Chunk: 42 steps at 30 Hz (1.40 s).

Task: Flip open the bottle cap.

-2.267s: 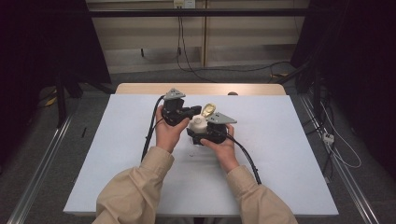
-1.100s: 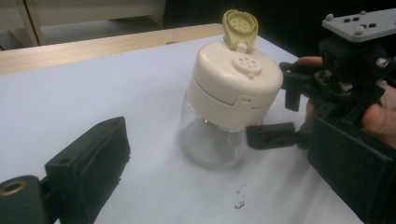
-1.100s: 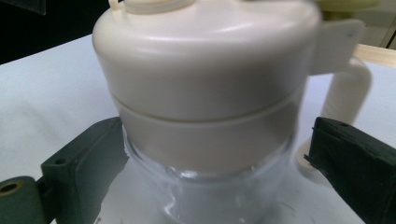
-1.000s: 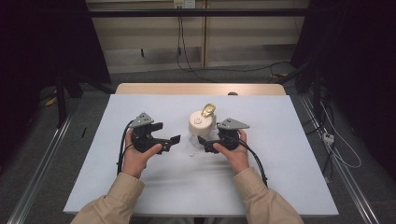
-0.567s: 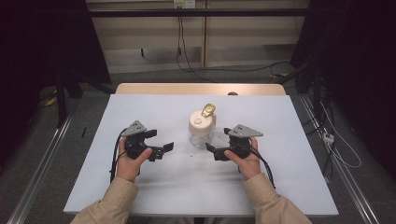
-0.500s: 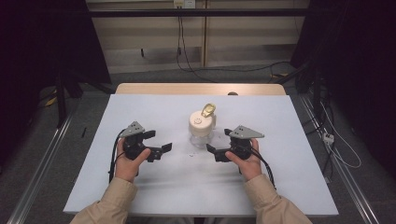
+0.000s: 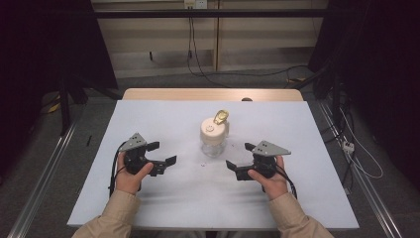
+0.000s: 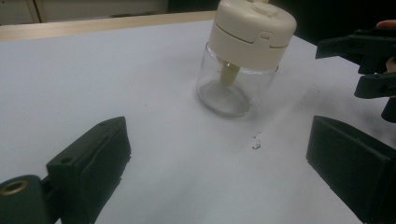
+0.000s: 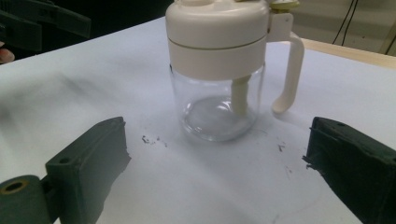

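Near the table's [image 7: 163, 208] front edge: two forearms in tan sleeves, resting low, one gripper in each hand.

Left gripper [image 7: 161, 155] toward the front-left, right gripper [image 7: 236, 170] toward the front-right, well apart, both angled inward at the jar between them. Jaws of each spread wide, nothing between them; bare white tabletop in each gap in both gripper views. Probably a resting or ready pose: both off the jar, neither touching it, an even stance for either to go in.

Between and just past the jaws: small dark specks [image 8: 256, 140] on the white surface, like crumbs or scuffs.

Farther in, about mid-table: jar [image 7: 214, 138], upright, clear glass body, cream lid. Looks empty, glass bottom plain to see. Cream tube [image 9: 240, 94] hanging from the lid into the glass, so likely a dispenser of some kind. Cream handle [image 9: 288, 74] curving down from the lid on the side facing the back-right corner. Yellowish cap or lever [image 7: 221, 116] on top at the back of the lid.

No brand, label or readable writing on jar or grippers; a small moulded tab on the lid's rim, nothing legible.

Beyond the back edge: a strip of bare wood [image 7: 213, 94], then floor, cables and dark curtains.
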{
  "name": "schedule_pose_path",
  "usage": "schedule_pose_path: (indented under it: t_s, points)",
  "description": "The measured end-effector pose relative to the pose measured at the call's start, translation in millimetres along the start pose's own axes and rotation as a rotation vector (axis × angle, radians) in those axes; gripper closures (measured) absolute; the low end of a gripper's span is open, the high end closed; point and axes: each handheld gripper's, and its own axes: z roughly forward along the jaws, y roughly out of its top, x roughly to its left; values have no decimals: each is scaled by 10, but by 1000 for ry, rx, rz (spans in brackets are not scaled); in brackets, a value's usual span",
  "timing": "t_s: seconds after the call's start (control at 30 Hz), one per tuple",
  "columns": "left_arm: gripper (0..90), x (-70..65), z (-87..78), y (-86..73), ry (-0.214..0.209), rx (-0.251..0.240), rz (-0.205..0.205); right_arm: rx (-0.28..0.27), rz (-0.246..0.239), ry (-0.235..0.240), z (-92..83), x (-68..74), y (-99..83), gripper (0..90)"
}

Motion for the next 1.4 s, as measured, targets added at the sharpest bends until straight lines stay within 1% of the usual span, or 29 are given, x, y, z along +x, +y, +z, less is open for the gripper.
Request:
schedule_pose_path:
  t_s: [0.13, 0.2, 0.27, 0.33, 0.4, 0.43, 0.5, 0.6, 0.7, 0.87, 0.97, 1.1, 1.23, 1.4]
  points:
    - [57, 3, -28, -19, 0, 0, 8, -3, -3, -2, -92, -11, -30, 51]
    - [57, 7, -40, -37, 0, 2, 6, 2, -4, -4, -138, -20, -53, 51]
    - [57, 19, -51, -60, 4, 5, 10, 7, 3, -8, -170, -31, -75, 51]
    - [57, 24, -66, -74, 4, 7, 7, 5, 13, -4, -215, -43, -96, 51]
    - [57, 28, -85, -82, -4, -12, -5, 4, 5, -9, -266, -54, -108, 51]
    - [57, 31, -99, -83, -6, -11, -6, 4, 1, -11, -291, -57, -116, 51]
    - [57, 36, -115, -93, -5, -11, -5, 14, -16, -30, -349, -72, -143, 51]
    - [57, 43, -136, -116, -9, -6, -8, 14, -5, -38, -421, -107, -182, 52]
    - [57, 32, -147, -133, -9, 8, -1, 10, -4, -47, -496, -139, -216, 53]
    - [57, 18, -158, -170, -12, 7, 3, 18, -4, -70, -615, -188, -282, 57]
    - [57, 18, -176, -178, -9, 6, 5, 23, -12, -85, -692, -208, -313, 59]
    - [57, 20, -192, -184, -6, 0, 8, 16, -3, -101, -791, -245, -353, 58]
    - [57, 30, -191, -189, 2, 2, 9, 11, 4, -114, -833, -266, -393, 57]
    - [57, 46, -190, -203, 8, 5, 5, 6, 3, -109, -818, -253, -391, 58]
